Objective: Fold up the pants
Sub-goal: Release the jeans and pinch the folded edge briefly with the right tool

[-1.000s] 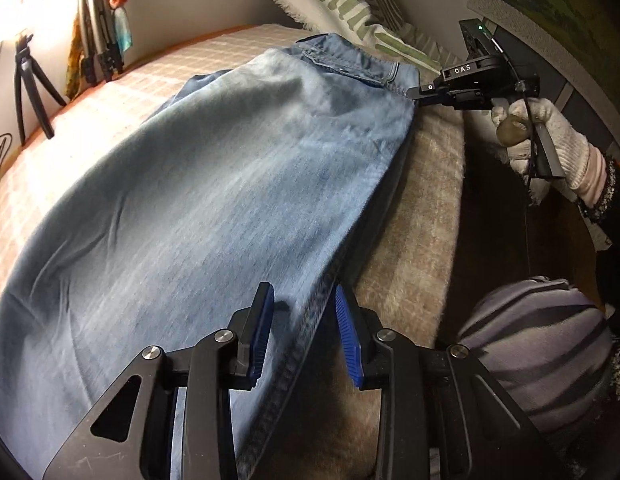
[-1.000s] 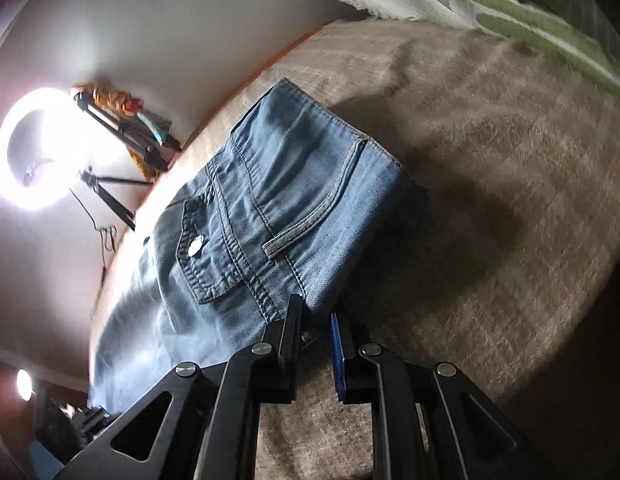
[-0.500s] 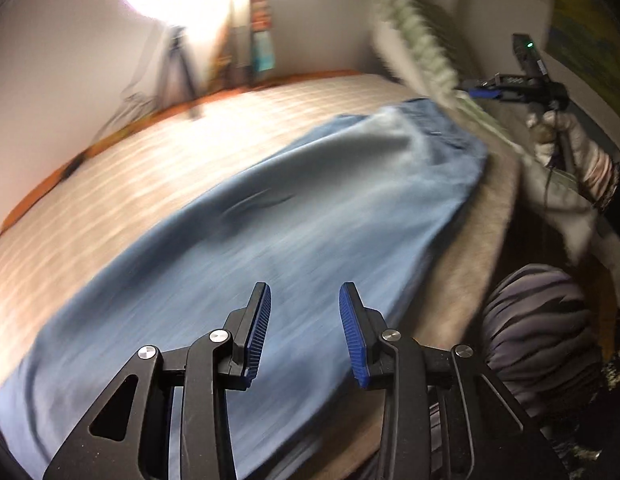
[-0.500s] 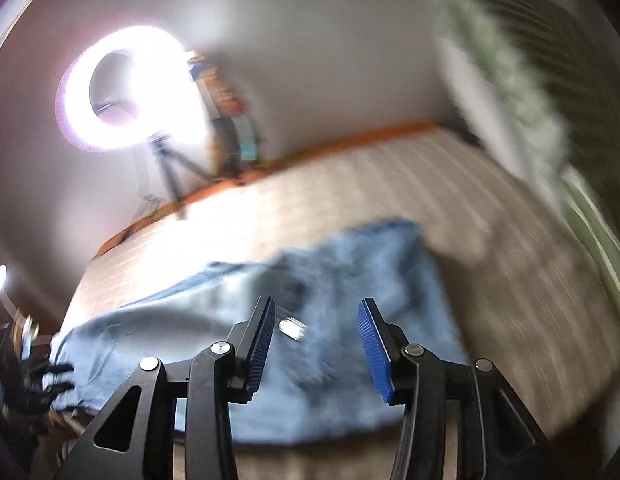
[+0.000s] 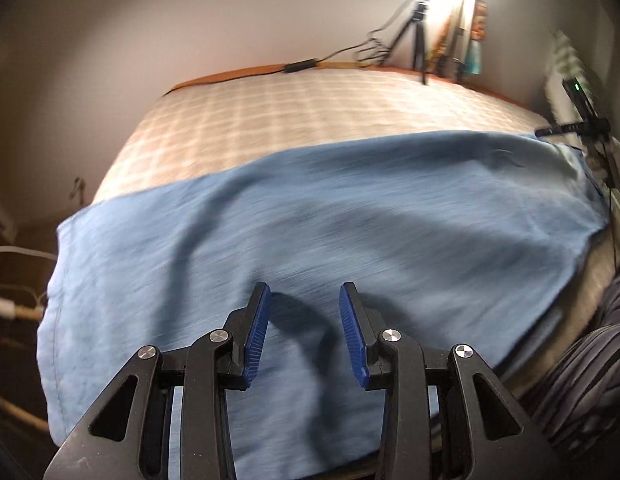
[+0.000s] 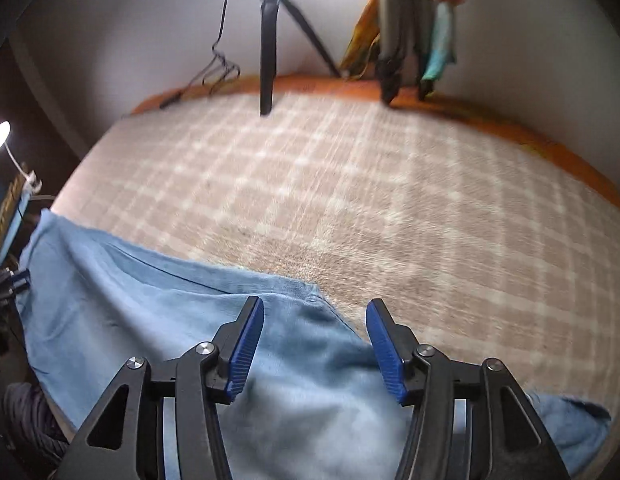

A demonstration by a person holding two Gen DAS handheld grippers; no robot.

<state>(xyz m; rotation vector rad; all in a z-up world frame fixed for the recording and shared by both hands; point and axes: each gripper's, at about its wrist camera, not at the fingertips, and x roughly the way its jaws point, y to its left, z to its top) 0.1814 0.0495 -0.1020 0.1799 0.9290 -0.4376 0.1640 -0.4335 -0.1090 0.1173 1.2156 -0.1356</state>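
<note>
Both pairs of fingers stand apart and hold nothing, as I see it from my two cameras. On my left gripper (image 5: 304, 332) the blue pads (image 5: 256, 334) have a clear gap between them, and the pants (image 5: 329, 232) lie spread directly below and ahead of them, across the checked blanket (image 5: 310, 120) of the bed. On my right gripper (image 6: 314, 346) the gap is wider; under its fingers I see the light blue denim (image 6: 170, 308), which ends just beyond the right fingertip, where the blanket (image 6: 389, 200) begins. Far ahead of the right fingers a black tripod (image 6: 270, 40) stands at the wall. In the left view the right gripper (image 5: 577, 124) shows far to the right of my fingers, near that end of the pants. The frames are blurred, so I cannot tell fine details of the cloth.
</note>
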